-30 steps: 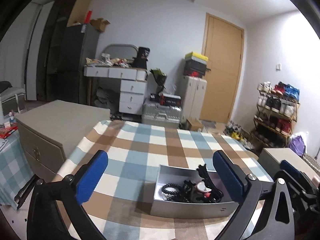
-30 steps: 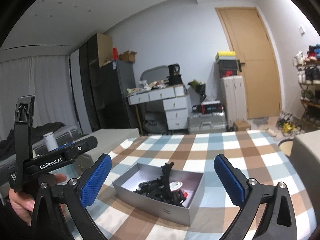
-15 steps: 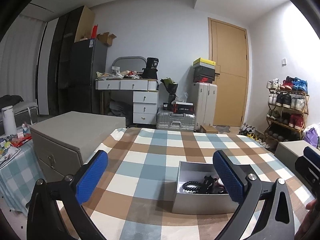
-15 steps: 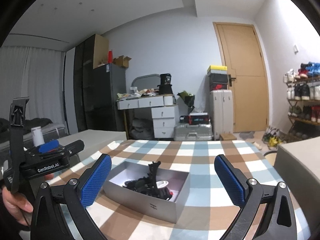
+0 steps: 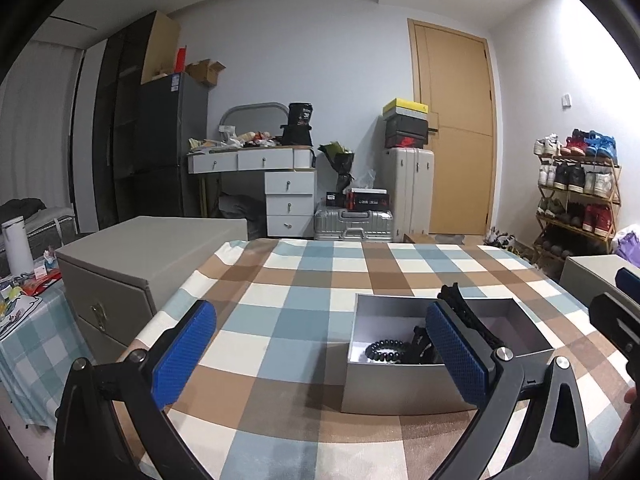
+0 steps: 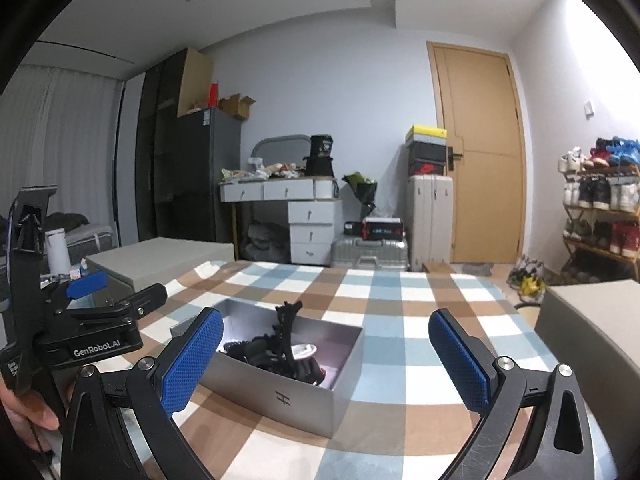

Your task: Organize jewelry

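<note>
An open silver box (image 5: 404, 390) (image 6: 296, 398) sits on the checked tablecloth. It holds black jewelry: a beaded bracelet (image 5: 386, 351), a black claw clip (image 6: 285, 330) that sticks up, and a white and red piece (image 6: 304, 351). My left gripper (image 5: 320, 354) is open and empty, low over the cloth, its right finger in front of the box. My right gripper (image 6: 326, 354) is open and empty, with the box between its fingers and a little beyond. The left gripper's body (image 6: 92, 332) shows at the left of the right wrist view.
The table (image 5: 304, 280) has a blue, brown and white checked cloth. A grey cabinet (image 5: 132, 256) stands at its left and another grey block (image 6: 592, 332) at its right. A desk, suitcases, a door and a shoe rack stand behind.
Both grippers have dropped lower and tilted up, so the box looks flatter and nearer. In the left view the box has shifted right, behind the right finger. Both stay open.
</note>
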The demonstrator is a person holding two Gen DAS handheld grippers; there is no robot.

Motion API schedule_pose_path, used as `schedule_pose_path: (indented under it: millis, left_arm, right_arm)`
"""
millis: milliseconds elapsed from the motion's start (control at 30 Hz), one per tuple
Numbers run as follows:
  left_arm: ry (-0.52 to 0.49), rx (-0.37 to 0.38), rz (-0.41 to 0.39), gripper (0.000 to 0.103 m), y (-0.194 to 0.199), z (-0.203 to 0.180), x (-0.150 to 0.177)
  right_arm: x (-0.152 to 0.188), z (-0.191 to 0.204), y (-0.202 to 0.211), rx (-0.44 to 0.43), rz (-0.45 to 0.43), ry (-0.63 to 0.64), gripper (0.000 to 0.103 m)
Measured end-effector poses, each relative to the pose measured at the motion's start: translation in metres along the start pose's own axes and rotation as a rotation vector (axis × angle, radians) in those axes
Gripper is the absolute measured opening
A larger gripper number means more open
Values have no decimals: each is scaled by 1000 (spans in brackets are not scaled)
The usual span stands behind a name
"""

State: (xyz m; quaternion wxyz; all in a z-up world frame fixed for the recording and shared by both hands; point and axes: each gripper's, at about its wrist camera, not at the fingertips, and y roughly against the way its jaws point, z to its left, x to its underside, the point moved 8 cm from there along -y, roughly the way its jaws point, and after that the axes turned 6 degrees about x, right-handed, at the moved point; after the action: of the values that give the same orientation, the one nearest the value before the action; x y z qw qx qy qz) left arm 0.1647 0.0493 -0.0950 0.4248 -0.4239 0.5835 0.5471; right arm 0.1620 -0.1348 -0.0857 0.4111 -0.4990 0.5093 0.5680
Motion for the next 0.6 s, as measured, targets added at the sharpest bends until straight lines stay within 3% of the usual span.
schedule_pose_path:
  millis: [167, 600]
  left_arm:
    - [-16, 13, 51, 102, -5, -5, 3]
    - [-16, 16, 28, 102, 2, -6, 0]
  right_arm:
    - [11, 1, -18, 27, 96, 19, 103]
    - [12, 0, -13, 9, 90, 19, 103]
